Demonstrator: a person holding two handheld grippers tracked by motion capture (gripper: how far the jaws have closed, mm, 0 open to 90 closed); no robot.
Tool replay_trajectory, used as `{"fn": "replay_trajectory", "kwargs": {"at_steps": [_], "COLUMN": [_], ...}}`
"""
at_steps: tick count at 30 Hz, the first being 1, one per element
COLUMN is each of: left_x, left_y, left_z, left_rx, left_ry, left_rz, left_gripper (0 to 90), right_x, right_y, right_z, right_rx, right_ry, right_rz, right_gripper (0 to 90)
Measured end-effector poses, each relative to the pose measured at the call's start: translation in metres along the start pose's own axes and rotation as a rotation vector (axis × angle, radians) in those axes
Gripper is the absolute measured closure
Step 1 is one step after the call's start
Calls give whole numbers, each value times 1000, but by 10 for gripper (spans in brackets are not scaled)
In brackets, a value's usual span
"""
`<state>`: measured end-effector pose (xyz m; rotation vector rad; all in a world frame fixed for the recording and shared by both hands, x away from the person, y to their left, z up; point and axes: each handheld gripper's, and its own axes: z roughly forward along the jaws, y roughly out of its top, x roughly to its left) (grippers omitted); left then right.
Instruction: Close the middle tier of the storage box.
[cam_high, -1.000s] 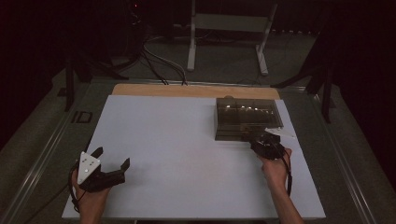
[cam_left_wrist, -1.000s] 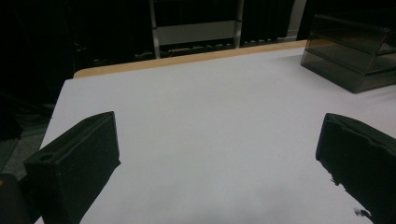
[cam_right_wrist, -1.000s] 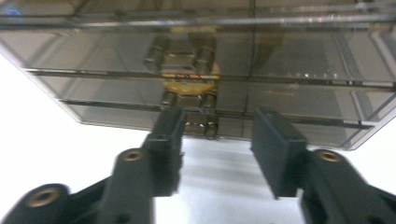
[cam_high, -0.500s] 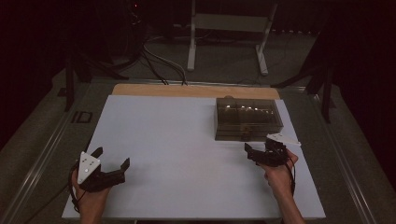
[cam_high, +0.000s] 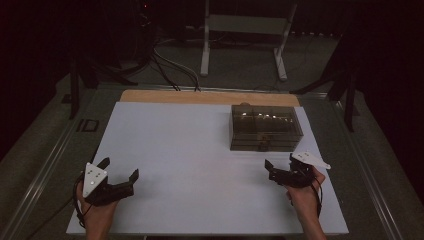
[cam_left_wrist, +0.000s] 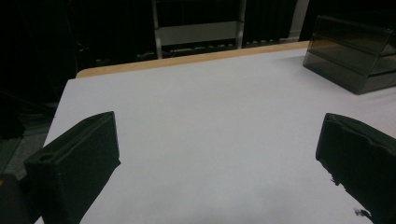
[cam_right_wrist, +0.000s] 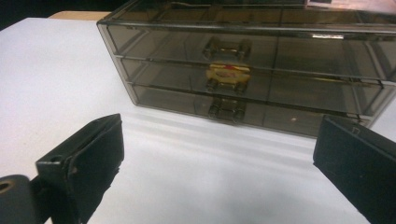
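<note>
Notably: drawer box | middle handle yellow-red label | writing unreadable

I see a smoky, see-through grey-brown drawer box at two o'clock on my white table sheet. Its drawer handles look dull brass, the middle one marked yellow with a red spot. A tan wooden strip runs at twelve o'clock. Both my grippers are black, with pale grey plates.
</note>
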<state>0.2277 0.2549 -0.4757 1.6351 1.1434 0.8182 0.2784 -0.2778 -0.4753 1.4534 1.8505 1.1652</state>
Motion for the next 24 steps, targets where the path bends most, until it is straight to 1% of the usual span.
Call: {"fn": "replay_trajectory", "kwargs": {"at_steps": [6, 10, 11, 15, 19, 23, 24], "left_x": [1, 0, 1, 2, 2, 1, 1], "left_y": [0, 0, 0, 1, 1, 1, 0], "left_z": [-1, -1, -2, -2, -1, 0, 1], "left_rx": [-7, -12, -11, -15, -12, -3, -1], "left_ry": [0, -1, 0, 3, 2, 2, 5], "left_rz": [-4, -4, -5, -6, 1, 4, 0], "left_gripper": [9, 9, 9, 9, 10, 10, 9], "right_x": [-1, -3, -3, -3, -1, -1, -1], "right_y": [-9, -17, -20, -22, -24, -25, -24], "right_z": [-9, -11, -13, -18, -22, -24, -25], "right_rx": [-21, -24, -28, -45, -68, -70, -73], "right_ry": [9, 22, 29, 32, 33, 33, 32], "right_rz": [-1, -5, 2, 1, -3, -4, -1], "right_gripper": [20, 20, 20, 20, 20, 20, 20]}}
